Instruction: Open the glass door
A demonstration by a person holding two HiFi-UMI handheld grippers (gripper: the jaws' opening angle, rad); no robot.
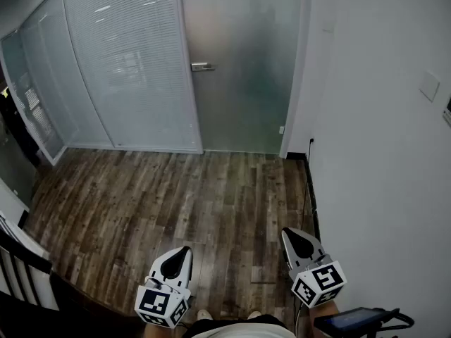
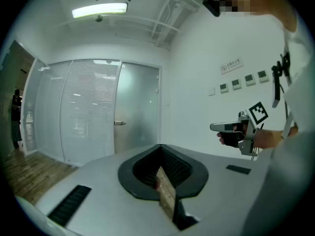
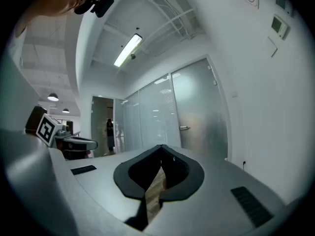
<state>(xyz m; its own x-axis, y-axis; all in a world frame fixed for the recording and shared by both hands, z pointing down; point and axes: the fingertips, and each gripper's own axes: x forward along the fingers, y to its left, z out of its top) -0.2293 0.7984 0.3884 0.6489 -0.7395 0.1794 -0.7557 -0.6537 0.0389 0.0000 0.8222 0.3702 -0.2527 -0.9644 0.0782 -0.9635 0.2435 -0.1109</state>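
The frosted glass door [image 1: 243, 69] stands closed at the far end of the wooden floor, with its metal lever handle [image 1: 202, 67] on its left edge. It also shows in the left gripper view as the door [image 2: 140, 112] with its handle [image 2: 119, 123], and in the right gripper view as the door [image 3: 202, 112] with its handle [image 3: 184, 128]. My left gripper [image 1: 184, 249] and right gripper [image 1: 287, 232] are held low and near me, far from the door, both pointing toward it. Both are shut and hold nothing. Each jaw pair shows only a thin slit.
Frosted glass partitions with blinds [image 1: 120, 62] run left of the door. A white wall [image 1: 380, 153] lines the right side, with a socket and cable [image 1: 310, 146] at its base. Wooden floor [image 1: 176, 203] lies between me and the door. A person [image 3: 108, 132] stands far off.
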